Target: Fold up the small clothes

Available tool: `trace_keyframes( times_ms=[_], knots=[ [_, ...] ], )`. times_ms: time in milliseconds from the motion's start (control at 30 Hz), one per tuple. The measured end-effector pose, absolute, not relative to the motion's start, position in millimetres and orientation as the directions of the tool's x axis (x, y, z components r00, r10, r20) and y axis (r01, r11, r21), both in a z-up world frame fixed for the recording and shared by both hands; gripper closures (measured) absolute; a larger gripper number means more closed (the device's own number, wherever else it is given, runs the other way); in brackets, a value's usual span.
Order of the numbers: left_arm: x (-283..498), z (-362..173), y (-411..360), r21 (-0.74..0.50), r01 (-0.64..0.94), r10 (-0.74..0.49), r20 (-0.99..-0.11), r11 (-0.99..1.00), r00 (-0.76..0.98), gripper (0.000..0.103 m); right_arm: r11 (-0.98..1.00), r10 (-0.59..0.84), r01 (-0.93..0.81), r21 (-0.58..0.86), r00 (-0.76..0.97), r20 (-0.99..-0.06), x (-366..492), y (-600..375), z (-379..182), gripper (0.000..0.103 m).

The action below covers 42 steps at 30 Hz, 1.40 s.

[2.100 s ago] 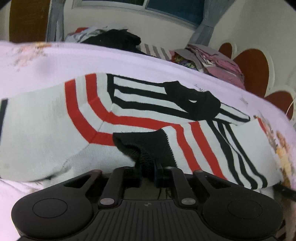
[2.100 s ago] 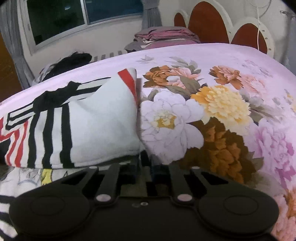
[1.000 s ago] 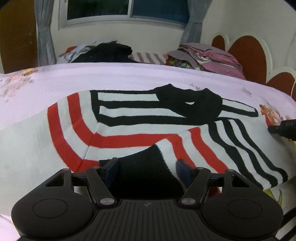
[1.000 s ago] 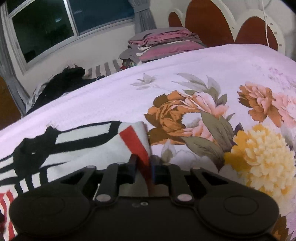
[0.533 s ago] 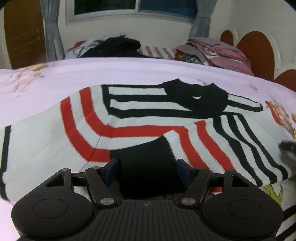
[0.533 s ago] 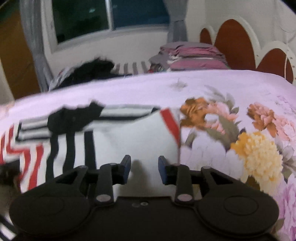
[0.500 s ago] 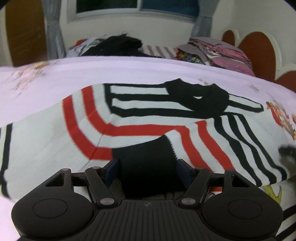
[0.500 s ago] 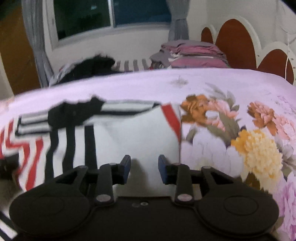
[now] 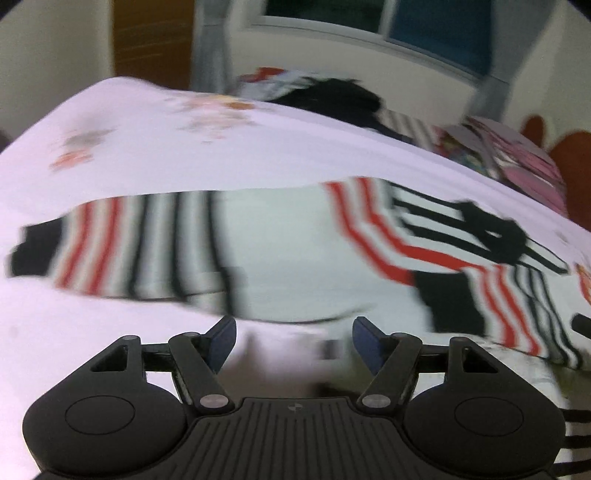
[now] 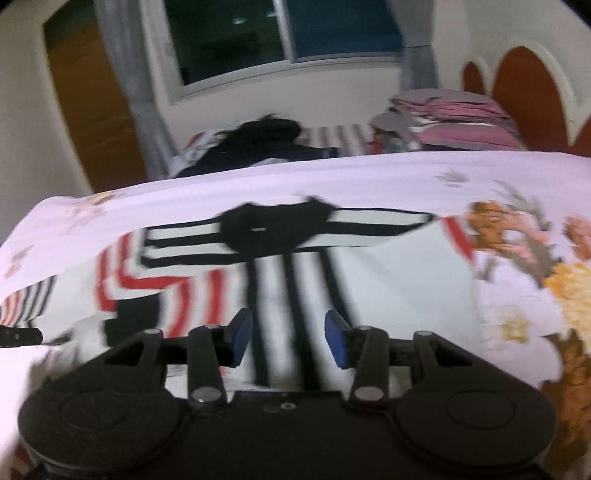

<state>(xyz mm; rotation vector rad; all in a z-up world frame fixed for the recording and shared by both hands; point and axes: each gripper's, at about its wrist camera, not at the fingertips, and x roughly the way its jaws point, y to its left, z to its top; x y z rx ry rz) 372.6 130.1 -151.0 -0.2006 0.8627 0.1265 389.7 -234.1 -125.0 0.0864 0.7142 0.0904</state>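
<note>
Striped sweater [image 9: 295,258] lay flat on the floral bed [image 9: 184,158]. Left hand-held gripper [image 9: 293,343] hung wide open w/ nothing in it; right hand-held gripper [image 10: 288,338] had just been opening, also empty, over the sweater.

Right gripper [image 10: 288,338] low in the frame, blue-padded jaws apart after just opening, gripping nothing. Beyond and beneath them, a striped sweater [image 10: 295,280] spread flat on a pink floral bedspread [image 10: 524,295]: white knit, black bands, red stripes toward the left, black collar at the far edge. At the far left edge, a dark tip of the left gripper [image 10: 18,336]. Farther back, a dark heap of clothes [image 10: 266,140], a folded pink-and-grey stack [image 10: 454,118], a window [image 10: 280,33] with grey curtains. Motion-blurred throughout.
</note>
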Motion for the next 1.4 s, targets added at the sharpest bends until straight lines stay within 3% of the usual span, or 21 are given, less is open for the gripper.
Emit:
trace_keyframes(
  times_ms=[33, 100, 533, 733, 767, 833, 900, 1033, 1200, 1400],
  knots=[
    [369, -152, 143, -0.124, -0.216, 0.045, -0.765, 0.968, 0.642, 0.023, 0.992, 0.122, -0.063, 0.114, 0.75, -0.65, 390, -224, -124, 0.059],
    [362, -153, 173, -0.134, -0.267, 0.075, -0.759, 0.954, 0.647, 0.021, 0.99, 0.137, -0.081, 0.115, 0.747, -0.651, 391, -205, -124, 0.058],
    [369, -201, 309, -0.263, -0.493, 0.112, -0.787, 0.829, 0.607, 0.021, 0.988, 0.15, -0.134, 0.078, 0.716, -0.682, 412, -109, -140, 0.057],
    [378, -215, 326, -0.344, -0.479, 0.081, -0.739, 0.808, 0.669, 0.021, 0.99, 0.136, -0.116, 0.076, 0.708, -0.693, 419, -94, -149, 0.056],
    [379, -217, 328, -0.36, -0.479, 0.081, -0.727, 0.8, 0.682, 0.023, 0.991, 0.132, -0.112, 0.074, 0.708, -0.694, 420, -93, -150, 0.056],
    [383, -220, 331, -0.361, -0.489, 0.103, -0.714, 0.794, 0.693, 0.067, 0.993, 0.119, -0.102, 0.066, 0.711, -0.693, 423, -93, -151, 0.056],
    [387, -224, 337, -0.37, -0.506, 0.114, -0.71, 0.779, 0.695, 0.081, 0.994, 0.105, -0.094, 0.053, 0.713, -0.694, 425, -93, -153, 0.056],
    [391, -222, 339, -0.394, -0.514, 0.119, -0.696, 0.762, 0.709, 0.097, 0.996, 0.081, -0.073, 0.041, 0.715, -0.694, 430, -95, -155, 0.056],
    [396, -195, 322, -0.42, -0.448, 0.102, -0.63, 0.789, 0.77, 0.098, 0.995, 0.097, -0.052, 0.083, 0.649, -0.755, 441, -102, -177, 0.056],
    [416, -135, 251, -0.387, -0.213, -0.015, -0.508, 0.897, 0.861, 0.098, 0.987, 0.135, -0.03, 0.159, 0.69, -0.711, 432, -119, -162, 0.057]
  ],
)
